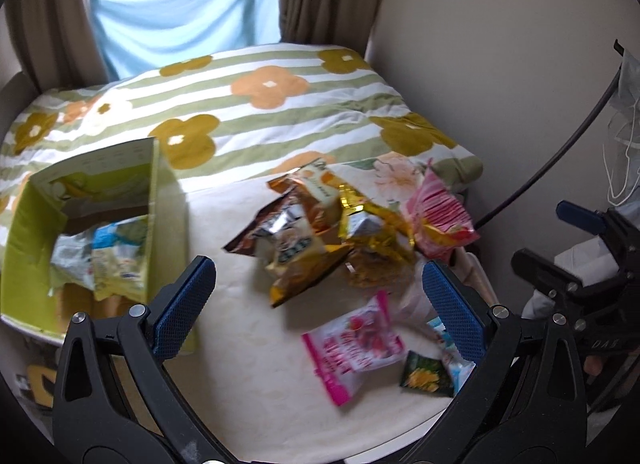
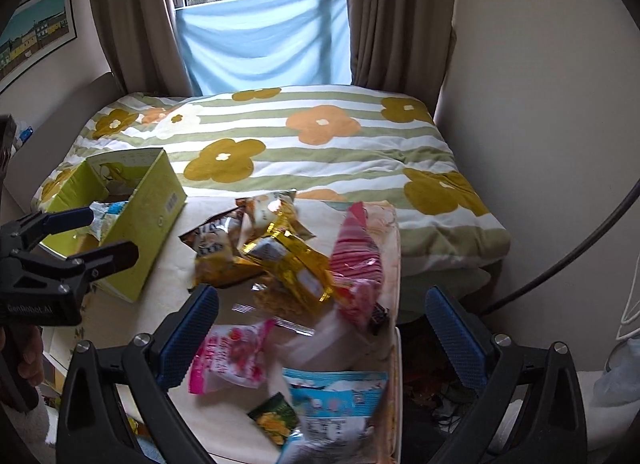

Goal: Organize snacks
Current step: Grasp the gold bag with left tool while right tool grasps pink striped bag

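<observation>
Left wrist view: left gripper (image 1: 318,296) hovers above the cream table (image 1: 240,364), fingers spread wide, grasping nothing. Green box (image 1: 152,200) at left holds pale packets (image 1: 108,256); the snack pile (image 1: 340,232) lies ahead. Right wrist view: right gripper (image 2: 322,324) hangs over the pink packet (image 2: 232,360) and blue packet (image 2: 336,396), fingers spread, empty.
</observation>
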{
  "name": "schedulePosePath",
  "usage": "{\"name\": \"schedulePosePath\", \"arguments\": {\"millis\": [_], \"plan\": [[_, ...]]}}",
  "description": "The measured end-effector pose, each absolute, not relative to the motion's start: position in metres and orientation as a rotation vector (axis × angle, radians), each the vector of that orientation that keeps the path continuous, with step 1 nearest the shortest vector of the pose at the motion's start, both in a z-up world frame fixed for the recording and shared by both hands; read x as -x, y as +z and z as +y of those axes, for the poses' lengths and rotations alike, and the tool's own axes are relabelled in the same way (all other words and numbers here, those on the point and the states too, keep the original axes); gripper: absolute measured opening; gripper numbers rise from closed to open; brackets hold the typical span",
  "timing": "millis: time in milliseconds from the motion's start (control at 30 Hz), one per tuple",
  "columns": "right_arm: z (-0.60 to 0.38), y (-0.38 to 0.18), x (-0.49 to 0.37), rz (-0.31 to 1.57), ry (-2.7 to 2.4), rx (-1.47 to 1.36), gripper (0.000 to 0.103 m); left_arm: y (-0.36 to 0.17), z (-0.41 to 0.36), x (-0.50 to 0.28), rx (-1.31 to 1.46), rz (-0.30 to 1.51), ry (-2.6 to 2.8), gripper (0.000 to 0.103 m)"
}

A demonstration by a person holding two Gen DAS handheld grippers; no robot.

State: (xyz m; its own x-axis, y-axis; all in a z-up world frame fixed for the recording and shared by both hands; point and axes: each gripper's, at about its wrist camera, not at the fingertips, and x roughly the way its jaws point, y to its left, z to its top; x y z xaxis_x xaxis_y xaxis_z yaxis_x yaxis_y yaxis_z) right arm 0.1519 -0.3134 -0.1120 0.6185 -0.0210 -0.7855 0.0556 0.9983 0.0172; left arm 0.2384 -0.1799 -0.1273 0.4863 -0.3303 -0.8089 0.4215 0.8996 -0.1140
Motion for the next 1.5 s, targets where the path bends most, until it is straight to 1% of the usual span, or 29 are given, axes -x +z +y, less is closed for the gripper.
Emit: {"name": "schedulePosePath", "arguments": {"millis": [167, 400, 533, 633, 833, 900, 967, 1033, 1100, 1133, 1200, 1333, 1500], "plan": [[-0.332, -0.133, -0.153, 0.915, -0.052, -0.025, 0.103, -0.149, -0.216, -0.260, -0.105, 1.022, -0.529, 0.102], [-0.343, -0.172, -0.171, 0.952, -0.054, -0.002, 0.103, -0.201, -0.250, -0.298, -0.108, 1.147, -0.583, 0.102], [-0.347, -0.194, -0.185, 0.978, -0.056, 0.005, 0.103, -0.229, -0.260, -0.317, -0.091, 1.228, -0.602, 0.095], [-0.350, -0.206, -0.194, 0.984, -0.060, 0.003, 0.103, -0.247, -0.268, -0.326, -0.091, 1.271, -0.613, 0.094], [-0.352, -0.221, -0.209, 0.997, -0.059, 0.023, 0.103, -0.264, -0.281, -0.338, -0.092, 1.316, -0.630, 0.090], [-0.351, -0.224, -0.213, 1.001, -0.057, 0.036, 0.102, -0.269, -0.285, -0.340, -0.098, 1.329, -0.633, 0.085], [-0.350, -0.227, -0.216, 1.006, -0.056, 0.044, 0.102, -0.273, -0.288, -0.342, -0.105, 1.342, -0.637, 0.079], [-0.350, -0.230, -0.218, 1.012, -0.052, 0.046, 0.098, -0.277, -0.291, -0.343, -0.117, 1.349, -0.633, 0.074], [-0.351, -0.233, -0.220, 1.018, -0.053, 0.046, 0.098, -0.278, -0.293, -0.343, -0.124, 1.344, -0.636, 0.070], [-0.352, -0.233, -0.221, 1.018, -0.052, 0.044, 0.098, -0.277, -0.294, -0.342, -0.124, 1.343, -0.641, 0.063], [-0.353, -0.235, -0.222, 1.019, -0.051, 0.041, 0.098, -0.277, -0.296, -0.342, -0.127, 1.341, -0.647, 0.058], [-0.353, -0.235, -0.225, 1.017, -0.049, 0.033, 0.098, -0.275, -0.298, -0.341, -0.098, 1.346, -0.676, 0.040], [-0.354, -0.236, -0.227, 1.021, -0.051, 0.031, 0.097, -0.268, -0.299, -0.338, -0.102, 1.326, -0.683, 0.038]]}}
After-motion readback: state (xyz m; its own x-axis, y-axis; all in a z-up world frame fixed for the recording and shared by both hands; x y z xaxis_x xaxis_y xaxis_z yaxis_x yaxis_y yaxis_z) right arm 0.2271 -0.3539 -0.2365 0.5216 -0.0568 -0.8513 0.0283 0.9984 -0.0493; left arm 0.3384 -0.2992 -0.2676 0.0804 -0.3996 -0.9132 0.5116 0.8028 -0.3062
